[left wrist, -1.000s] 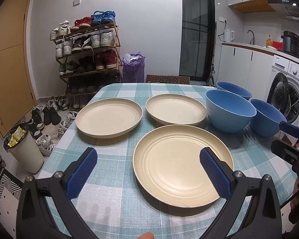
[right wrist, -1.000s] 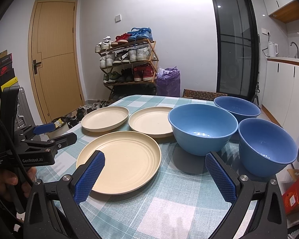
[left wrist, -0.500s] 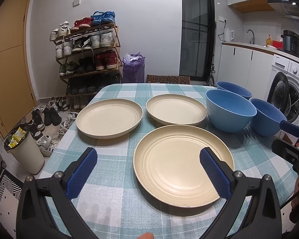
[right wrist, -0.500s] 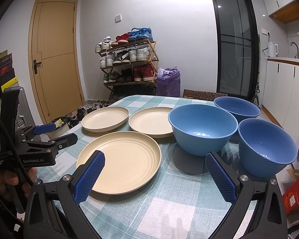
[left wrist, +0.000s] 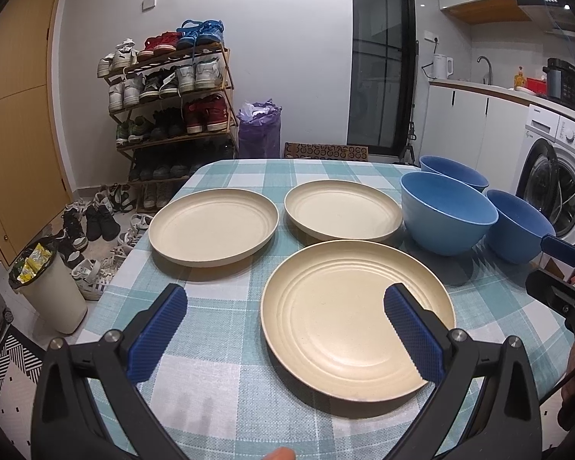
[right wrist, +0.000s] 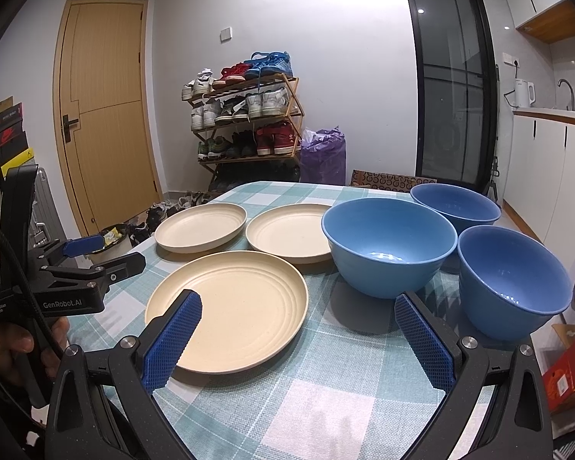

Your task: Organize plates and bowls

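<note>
Three cream plates lie apart on a checked tablecloth: a near plate (left wrist: 358, 320) (right wrist: 234, 303), a far-left plate (left wrist: 213, 226) (right wrist: 200, 226) and a far-middle plate (left wrist: 343, 214) (right wrist: 287, 232). Three blue bowls stand at the right: a large middle bowl (left wrist: 446, 218) (right wrist: 389, 243), a far bowl (left wrist: 454, 168) (right wrist: 456, 205) and a near-right bowl (left wrist: 517, 226) (right wrist: 511, 280). My left gripper (left wrist: 287, 329) is open and empty above the near edge, over the near plate's left side. My right gripper (right wrist: 299, 337) is open and empty, in front of the near plate and the large bowl.
The table (left wrist: 218, 383) ends close below both grippers. A shoe rack (left wrist: 168, 92), a purple bag (left wrist: 258, 128) and a bin (left wrist: 48, 291) stand on the floor to the left. A washing machine (left wrist: 559, 176) and counter stand at the right.
</note>
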The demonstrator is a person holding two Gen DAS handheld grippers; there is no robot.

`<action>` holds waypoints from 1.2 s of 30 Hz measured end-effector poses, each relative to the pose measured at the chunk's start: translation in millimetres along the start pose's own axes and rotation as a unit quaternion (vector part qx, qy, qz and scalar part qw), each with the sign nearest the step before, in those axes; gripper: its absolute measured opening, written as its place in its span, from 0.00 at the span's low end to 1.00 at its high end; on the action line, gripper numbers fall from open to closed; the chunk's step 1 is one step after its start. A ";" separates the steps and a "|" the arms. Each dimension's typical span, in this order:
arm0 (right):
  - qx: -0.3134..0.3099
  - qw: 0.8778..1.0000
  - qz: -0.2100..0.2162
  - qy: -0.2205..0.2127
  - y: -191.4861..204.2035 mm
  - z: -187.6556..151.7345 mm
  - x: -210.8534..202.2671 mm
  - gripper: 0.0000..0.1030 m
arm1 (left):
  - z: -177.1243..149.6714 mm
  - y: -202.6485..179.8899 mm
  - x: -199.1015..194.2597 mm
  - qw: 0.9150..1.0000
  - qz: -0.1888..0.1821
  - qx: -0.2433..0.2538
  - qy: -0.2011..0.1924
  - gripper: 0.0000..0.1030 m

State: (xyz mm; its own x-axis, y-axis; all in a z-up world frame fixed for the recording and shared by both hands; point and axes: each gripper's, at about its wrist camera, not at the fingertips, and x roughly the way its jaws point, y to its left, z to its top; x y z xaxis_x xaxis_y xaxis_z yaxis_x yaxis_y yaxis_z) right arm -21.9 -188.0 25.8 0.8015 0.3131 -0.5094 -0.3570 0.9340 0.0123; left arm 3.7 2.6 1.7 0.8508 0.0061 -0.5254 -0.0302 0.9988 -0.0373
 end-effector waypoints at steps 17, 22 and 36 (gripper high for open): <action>0.012 1.000 -0.004 0.006 -8.2 16.8 0.9 1.00 | 16.6 -2.8 13.6 1.000 -0.015 0.004 0.005 1.00; 0.020 1.000 -0.003 0.013 -15.0 28.2 4.9 1.00 | 28.2 -4.0 20.2 1.000 -0.018 0.010 0.008 1.00; 0.005 1.000 -0.003 0.029 -24.5 67.5 20.1 1.00 | 65.7 4.8 39.0 1.000 -0.027 0.001 0.011 1.00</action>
State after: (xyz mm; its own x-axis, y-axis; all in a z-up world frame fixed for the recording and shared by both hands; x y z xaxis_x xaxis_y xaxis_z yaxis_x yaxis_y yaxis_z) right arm 35.3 -193.0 73.4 0.7740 0.2975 -0.5590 -0.3471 0.9377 0.0184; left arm 71.3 10.8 36.9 0.8390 -0.0490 -0.5419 0.0167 0.9978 -0.0645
